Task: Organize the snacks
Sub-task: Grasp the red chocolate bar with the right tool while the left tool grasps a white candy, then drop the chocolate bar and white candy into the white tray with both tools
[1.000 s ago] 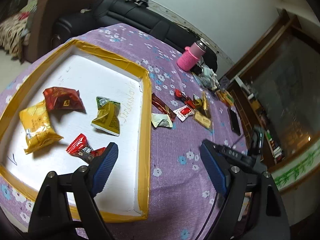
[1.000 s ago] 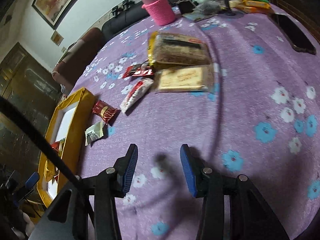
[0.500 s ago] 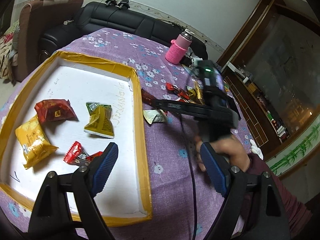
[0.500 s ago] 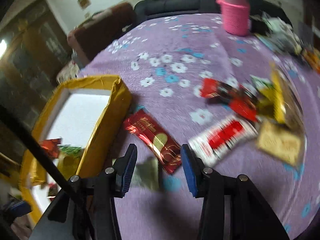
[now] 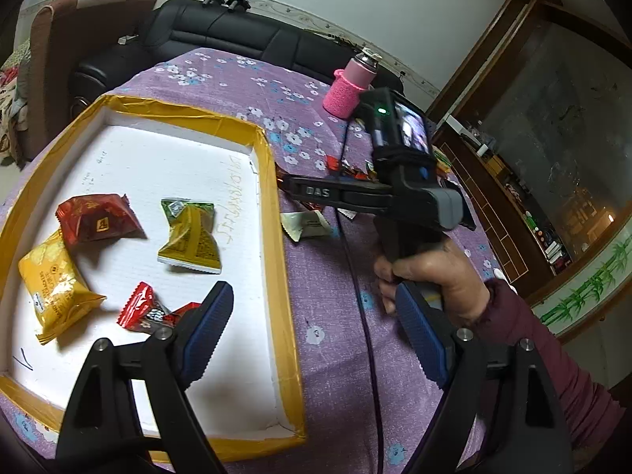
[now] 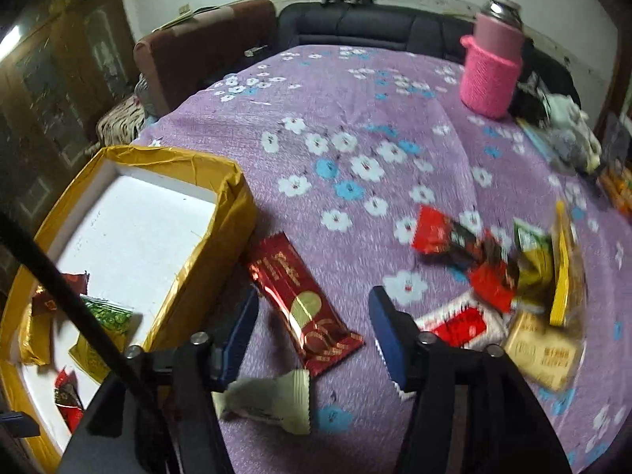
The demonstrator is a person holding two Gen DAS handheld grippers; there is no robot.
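Observation:
A white tray with yellow-taped rim (image 5: 272, 181) holds a yellow packet (image 5: 51, 284), a dark red packet (image 5: 94, 223), a green packet (image 5: 191, 237) and a small red candy (image 5: 144, 310). My left gripper (image 5: 312, 331) is open and empty above the tray's right edge. My right gripper (image 6: 312, 335) is open, low over a long red bar (image 6: 304, 300) and a pale packet (image 6: 272, 399) beside the tray (image 6: 221, 237). A pile of snacks (image 6: 505, 284) lies to its right. The right gripper also shows in the left wrist view (image 5: 288, 187).
A pink-sleeved flask (image 6: 493, 67) stands at the table's far side, with clutter (image 6: 568, 134) to its right. A black sofa (image 5: 237, 47) and a brown chair (image 5: 71, 39) are behind the purple flowered tablecloth (image 6: 355, 118).
My right gripper has swung left from the open table toward the tray and now hovers over the red bar and pale packet. My left gripper has hardly moved.

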